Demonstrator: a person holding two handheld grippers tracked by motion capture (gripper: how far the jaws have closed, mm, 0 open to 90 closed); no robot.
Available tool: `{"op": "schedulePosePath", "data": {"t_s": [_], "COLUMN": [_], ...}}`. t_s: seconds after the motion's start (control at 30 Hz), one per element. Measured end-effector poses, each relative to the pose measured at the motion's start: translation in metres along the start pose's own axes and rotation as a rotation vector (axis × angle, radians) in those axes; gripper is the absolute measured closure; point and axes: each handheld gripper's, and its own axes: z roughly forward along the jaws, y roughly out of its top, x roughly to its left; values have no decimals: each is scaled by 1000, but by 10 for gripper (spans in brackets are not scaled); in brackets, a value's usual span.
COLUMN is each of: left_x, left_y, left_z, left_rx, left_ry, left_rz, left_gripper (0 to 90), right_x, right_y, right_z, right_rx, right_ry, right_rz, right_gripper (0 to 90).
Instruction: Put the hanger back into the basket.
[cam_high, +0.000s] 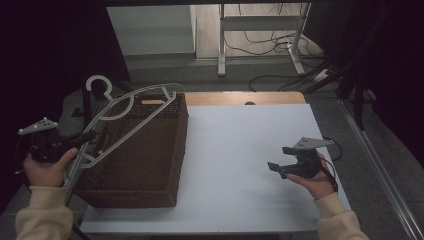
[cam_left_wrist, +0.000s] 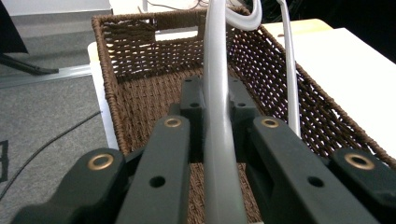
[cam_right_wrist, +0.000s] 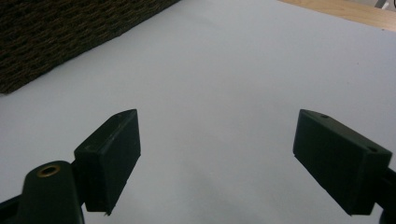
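A pale grey plastic clothes hanger (cam_high: 131, 114) slants over a brown wicker basket (cam_high: 165, 165) at the table's left, its hook (cam_high: 99, 85) raised past the basket's far left corner. My left gripper (cam_high: 85, 136) is shut on one arm of the hanger (cam_left_wrist: 219, 140) near its lower end, by the basket's left rim (cam_left_wrist: 105, 79). At the table's right my right gripper (cam_high: 281, 158) hovers open over the bare white tabletop (cam_right_wrist: 224, 79), with nothing between its fingers (cam_right_wrist: 112, 154).
The basket's woven side (cam_right_wrist: 56, 37) lies to the left of the right gripper. A strip of wood (cam_high: 240, 98) edges the far side of the table. Cables (cam_high: 270, 45) and a metal stand (cam_high: 222, 40) are on the floor beyond.
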Motion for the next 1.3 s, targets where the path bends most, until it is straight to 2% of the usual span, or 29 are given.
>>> {"op": "schedulePosePath", "data": {"t_s": [0.27, 0.47, 0.87, 1.3], "left_x": [6, 6, 10, 13], "left_y": [-6, -7, -15, -22], "left_z": [6, 9, 23, 28], "left_rx": [6, 8, 28, 47], "left_ry": [7, 30, 35, 58], "left_rz": [-11, -7, -8, -2], "left_gripper": [810, 810, 810, 809], "right_x": [0, -1, -2, -2], "right_y": [0, -1, -2, -2], "right_z": [1, 1, 1, 2], "right_rx": [3, 5, 2, 7], "right_ry": [3, 7, 7, 9], "right_rz": [2, 3, 7, 8], "right_gripper": [147, 147, 148, 148]}}
